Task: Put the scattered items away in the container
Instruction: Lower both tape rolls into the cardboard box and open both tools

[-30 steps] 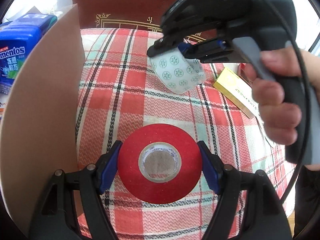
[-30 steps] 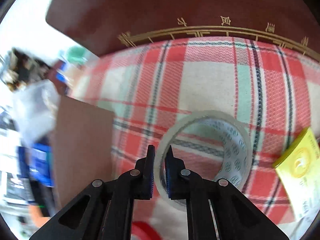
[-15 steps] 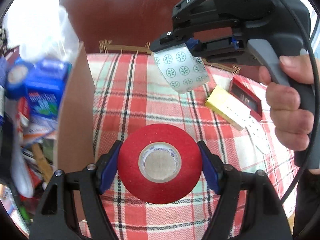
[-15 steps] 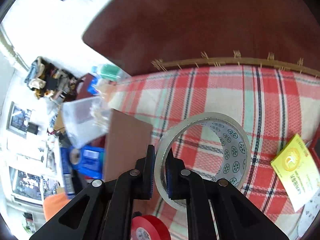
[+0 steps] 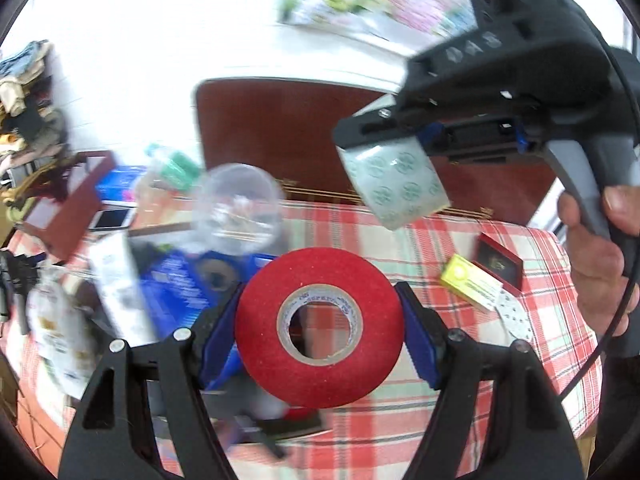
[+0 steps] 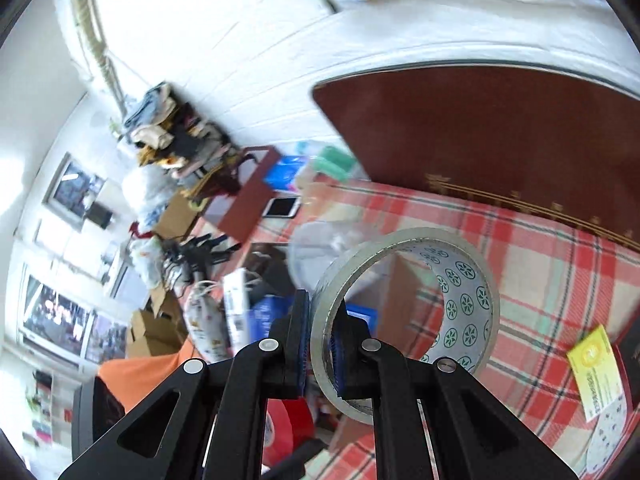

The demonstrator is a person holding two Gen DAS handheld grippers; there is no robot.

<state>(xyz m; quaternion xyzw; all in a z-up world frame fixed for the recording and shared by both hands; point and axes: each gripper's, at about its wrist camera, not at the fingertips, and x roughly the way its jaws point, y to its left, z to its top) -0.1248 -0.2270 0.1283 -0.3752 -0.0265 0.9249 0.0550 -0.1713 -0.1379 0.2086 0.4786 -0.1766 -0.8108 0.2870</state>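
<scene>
My left gripper [image 5: 318, 324] is shut on a red tape roll [image 5: 320, 360], held flat between its blue pads above the plaid cloth [image 5: 440, 420]. My right gripper [image 6: 322, 348] is shut on the wall of a clear tape roll with a green-patterned core [image 6: 452, 304]; it also shows in the left wrist view [image 5: 394, 184], up right. The cardboard box [image 6: 400, 288] with a blue mints box [image 5: 176, 280], a clear plastic container [image 5: 240, 208] and other items lies below and left of both grippers, blurred.
A yellow packet [image 5: 470, 286] and a dark red case [image 5: 500, 264] lie on the cloth at right. A dark red headboard [image 5: 300, 136] stands behind. A phone [image 6: 282, 207] and clutter sit at the left.
Both grippers have risen and swung left with their tape rolls. The box's contents have come into view under them, and the room behind now shows.
</scene>
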